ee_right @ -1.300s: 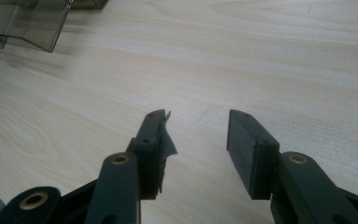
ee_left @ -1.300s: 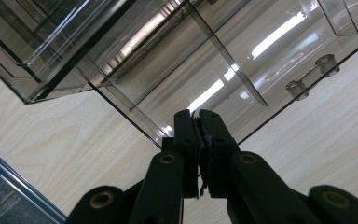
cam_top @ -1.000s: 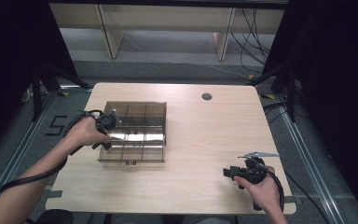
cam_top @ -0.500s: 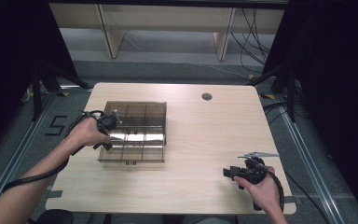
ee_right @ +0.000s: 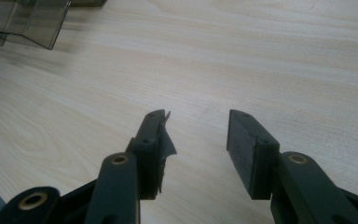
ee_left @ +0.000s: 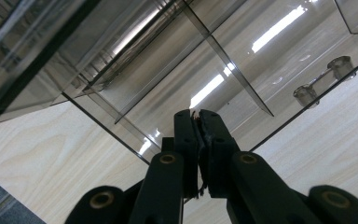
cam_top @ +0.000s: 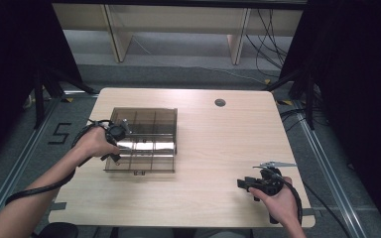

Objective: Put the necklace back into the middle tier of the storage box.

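One smoked-plastic organiser box [cam_top: 144, 141] sits on the left half of the table [cam_top: 218, 148], its near-square body divided by inner walls into what looks like about a dozen cells, though glare on its middle makes the count unsure. In the high view its slightly longer side runs away from the person. A small clasp [ee_left: 324, 79] shows on its near edge in the left gripper view.

The left gripper [cam_top: 115, 134] is at the box's left edge, its jaws pressed together; in the left gripper view they meet right against the clear plastic, and whether a thin wall or lid edge is pinched between them cannot be told. Any move on the box turns on this: the box lies directly ahead of and touching the left gripper, while it is well apart from the right one.

The right gripper [cam_top: 258, 184] rests low near the table's front right corner, jaws apart with bare wood between them, pointing leftward toward the box's near corner [ee_right: 25, 25] far off.

Counted: one box, one table, two grippers, one cable hole [cam_top: 220, 102] near the far edge.
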`<move>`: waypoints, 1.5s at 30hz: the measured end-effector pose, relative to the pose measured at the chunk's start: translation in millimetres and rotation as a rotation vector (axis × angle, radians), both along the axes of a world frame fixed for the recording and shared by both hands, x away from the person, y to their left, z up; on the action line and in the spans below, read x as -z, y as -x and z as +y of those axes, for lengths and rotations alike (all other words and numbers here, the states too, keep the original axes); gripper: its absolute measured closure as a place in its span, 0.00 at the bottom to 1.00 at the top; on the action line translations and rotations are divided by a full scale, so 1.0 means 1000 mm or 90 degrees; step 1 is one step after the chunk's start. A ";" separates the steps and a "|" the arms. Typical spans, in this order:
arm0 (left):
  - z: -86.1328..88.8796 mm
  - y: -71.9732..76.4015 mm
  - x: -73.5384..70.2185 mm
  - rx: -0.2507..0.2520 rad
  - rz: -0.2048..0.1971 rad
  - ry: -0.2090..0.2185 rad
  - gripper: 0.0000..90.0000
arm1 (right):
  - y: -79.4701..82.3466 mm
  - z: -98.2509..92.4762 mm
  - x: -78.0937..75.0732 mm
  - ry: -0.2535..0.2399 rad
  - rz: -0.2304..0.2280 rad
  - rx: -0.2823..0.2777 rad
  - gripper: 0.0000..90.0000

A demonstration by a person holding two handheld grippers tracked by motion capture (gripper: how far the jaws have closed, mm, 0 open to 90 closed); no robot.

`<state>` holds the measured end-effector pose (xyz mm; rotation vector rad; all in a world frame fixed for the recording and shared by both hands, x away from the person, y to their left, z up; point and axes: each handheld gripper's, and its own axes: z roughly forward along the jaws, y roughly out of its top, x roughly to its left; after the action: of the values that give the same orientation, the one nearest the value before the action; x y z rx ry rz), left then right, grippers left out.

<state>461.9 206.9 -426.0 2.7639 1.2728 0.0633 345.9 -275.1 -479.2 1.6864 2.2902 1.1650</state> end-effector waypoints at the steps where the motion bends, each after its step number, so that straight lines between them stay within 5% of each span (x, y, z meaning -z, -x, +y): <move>1: 0.000 0.000 0.000 0.002 0.002 -0.002 0.95 | 0.000 0.000 0.000 -0.004 0.001 -0.005 0.64; 25: -0.008 0.000 0.009 0.019 0.004 -0.003 0.95 | 0.000 0.000 0.001 -0.008 0.003 -0.008 0.64; 29: -0.009 -0.001 0.011 0.020 0.001 -0.002 0.95 | 0.000 0.000 0.000 0.012 0.011 0.001 0.64; 45: -0.010 -0.001 0.012 0.028 -0.003 -0.003 0.94 | 0.000 0.000 0.001 -0.004 0.005 -0.008 0.64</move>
<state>462.7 196.6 -438.3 2.7920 1.2123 0.0685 346.1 -275.4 -480.2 1.6840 2.3068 1.1726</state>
